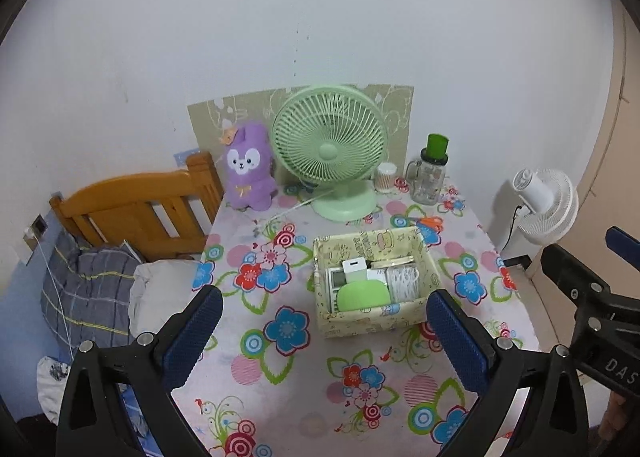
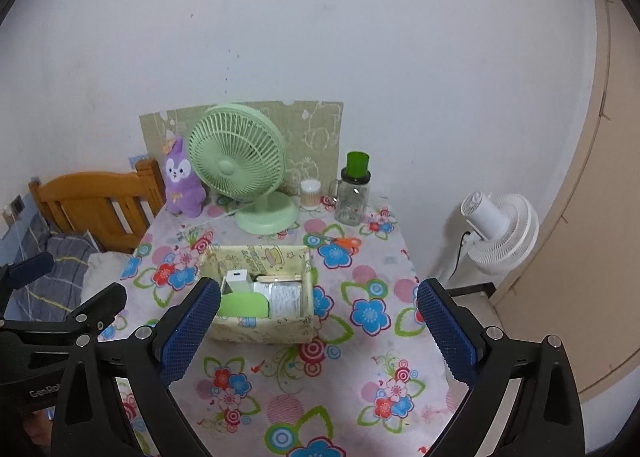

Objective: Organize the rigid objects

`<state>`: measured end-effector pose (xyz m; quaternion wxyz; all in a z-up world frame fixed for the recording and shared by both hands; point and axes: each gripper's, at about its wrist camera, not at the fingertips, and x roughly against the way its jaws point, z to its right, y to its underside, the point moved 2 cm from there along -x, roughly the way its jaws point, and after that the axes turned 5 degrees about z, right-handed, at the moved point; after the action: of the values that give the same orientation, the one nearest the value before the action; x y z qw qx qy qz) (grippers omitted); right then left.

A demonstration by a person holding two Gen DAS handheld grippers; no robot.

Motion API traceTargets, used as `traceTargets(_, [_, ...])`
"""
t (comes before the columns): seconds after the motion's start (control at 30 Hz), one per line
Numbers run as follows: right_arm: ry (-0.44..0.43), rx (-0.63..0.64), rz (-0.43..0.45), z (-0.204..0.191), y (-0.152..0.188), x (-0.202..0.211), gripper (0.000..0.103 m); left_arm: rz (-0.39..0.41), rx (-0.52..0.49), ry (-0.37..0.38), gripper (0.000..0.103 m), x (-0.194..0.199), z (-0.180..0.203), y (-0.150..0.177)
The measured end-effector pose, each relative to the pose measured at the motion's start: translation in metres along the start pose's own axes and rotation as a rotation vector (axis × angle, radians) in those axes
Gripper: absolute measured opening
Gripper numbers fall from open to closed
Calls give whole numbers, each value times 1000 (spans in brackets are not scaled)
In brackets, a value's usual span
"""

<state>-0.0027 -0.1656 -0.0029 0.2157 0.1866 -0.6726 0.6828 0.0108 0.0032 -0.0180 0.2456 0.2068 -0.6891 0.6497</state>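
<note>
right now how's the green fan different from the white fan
The green fan stands on the flowered table, while the white fan stands off the table, lower, by the wall. The green fan is mint green with its grille facing the cameras; the white fan shows its motor housing and back, facing away. Both have round grilles, and each has a cord.

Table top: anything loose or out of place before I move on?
The orange-handled scissors lie loose on the floral cloth behind the storage box, while the other small items are packed inside it. Nothing looks spilled or damaged. Both grippers are open and empty.
</note>
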Motion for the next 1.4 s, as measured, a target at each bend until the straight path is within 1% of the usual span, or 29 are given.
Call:
traceTargets(0.1, [15,-4,13,3,-4,9,100,8,5,13,103,9,2,-2])
traceTargets(0.27, [36,-15,35,9,-5,21,101,27,-20,13,103,21,8,-4])
traceTargets(0.4, [52,-42,43,15,-4,28,102,29,-25,39,103,29,15,-2])
traceTargets(0.53, [43,-56,42,16,-2,30,102,45,-45,30,103,34,20,-1])
traceTargets(0.7, [10,-61,47,13,0,33,103,39,-40,31,103,36,21,1])
traceTargets(0.93, [9,-51,61,11,2,37,103,48,-18,25,103,41,21,6])
traceTargets(1.4, [12,-52,91,16,-1,45,103,73,11,-1,103,47,18,3])
